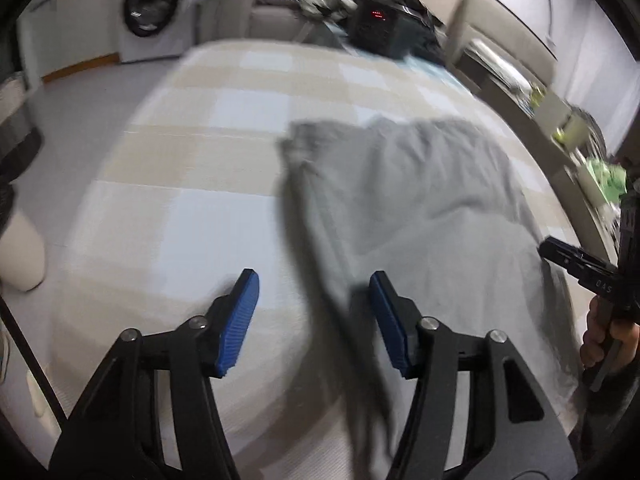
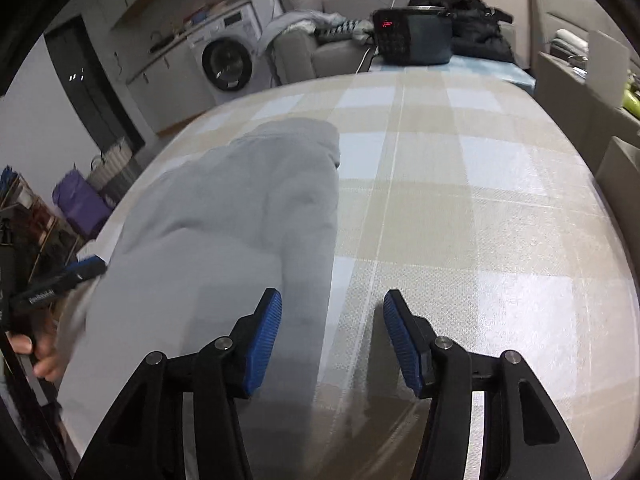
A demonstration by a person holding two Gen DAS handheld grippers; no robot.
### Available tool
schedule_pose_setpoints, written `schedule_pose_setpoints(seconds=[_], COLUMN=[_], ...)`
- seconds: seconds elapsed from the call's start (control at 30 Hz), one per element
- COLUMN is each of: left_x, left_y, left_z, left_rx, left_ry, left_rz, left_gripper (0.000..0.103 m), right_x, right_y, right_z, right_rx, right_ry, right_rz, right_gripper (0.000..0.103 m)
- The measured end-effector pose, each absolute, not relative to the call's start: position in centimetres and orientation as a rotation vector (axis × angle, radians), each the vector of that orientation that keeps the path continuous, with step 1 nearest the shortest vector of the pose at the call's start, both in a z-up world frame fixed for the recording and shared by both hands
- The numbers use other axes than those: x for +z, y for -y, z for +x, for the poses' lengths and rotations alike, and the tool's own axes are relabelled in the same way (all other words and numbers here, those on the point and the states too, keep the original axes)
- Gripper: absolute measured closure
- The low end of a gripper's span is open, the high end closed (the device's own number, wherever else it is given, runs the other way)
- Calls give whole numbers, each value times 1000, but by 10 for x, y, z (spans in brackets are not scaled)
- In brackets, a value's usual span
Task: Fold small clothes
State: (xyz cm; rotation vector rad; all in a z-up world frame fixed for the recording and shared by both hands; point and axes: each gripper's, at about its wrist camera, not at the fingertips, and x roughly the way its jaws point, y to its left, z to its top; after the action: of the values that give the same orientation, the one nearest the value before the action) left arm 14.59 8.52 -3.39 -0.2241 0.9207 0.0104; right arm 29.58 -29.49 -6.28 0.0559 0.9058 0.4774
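on the left of the left wrist view a white washing machine stands against the far wall, and the checked beige and pale blue tablecloth spreads over the table below it. the left gripper hangs over this cloth with its blue-padded jaws apart; the left edge of the grey garment runs down between them as a blurred dark fold, but the pads do not press on it. the garment lies spread across the right half of this view, rumpled, its far end near the middle of the table. at the back of the table sits a dark box with red lit digits, with a heap of black clothing behind it. at the far right edge the right gripper comes in, held by a hand.

in the right wrist view a hand at the left edge grips the handle of the left gripper, whose blue tip lies at the garment's left border. next comes the washing machine in the far corner, then the grey garment, lying flat in a long shape on the left half of the tablecloth. the right gripper has its jaws apart: its left pad is over the garment's right edge, its right pad over bare cloth, nothing clamped. the box with red digits stands at the table's far end.
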Motion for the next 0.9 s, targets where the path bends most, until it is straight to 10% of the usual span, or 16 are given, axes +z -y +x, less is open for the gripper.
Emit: schedule_pose_setpoints(seconds=[0.1,0.27,0.5,0.67,0.73,0.8,0.9], left_x=[-34,-30,-23,-12,-4,4,17], left_y=[-68,-42,-20,-26,-32,-34,-31], left_z=[161,185,215,181,153,123,83], left_rx=[0,-20,-24,6,11,20,6], left_ry=[-933,-946,-979,-933,-890,-827,-720], left_rz=[-185,-99,-62,-69,-93,-113,-120], left_gripper=[75,78,78,74,62,26,19], right_x=[-67,-69,-68,-58,-53,-49,-43], right_y=[290,285,308,332,340,346,350], right_z=[299,293,300,282,269,253,221], right_rx=[512,505,437,401,409,422,442], right_ry=[-906,-883,-895,-862,-831,-798,-744], right_rz=[68,37,60,96,107,116,110], right_gripper=[62,86,87,54,35,18,7])
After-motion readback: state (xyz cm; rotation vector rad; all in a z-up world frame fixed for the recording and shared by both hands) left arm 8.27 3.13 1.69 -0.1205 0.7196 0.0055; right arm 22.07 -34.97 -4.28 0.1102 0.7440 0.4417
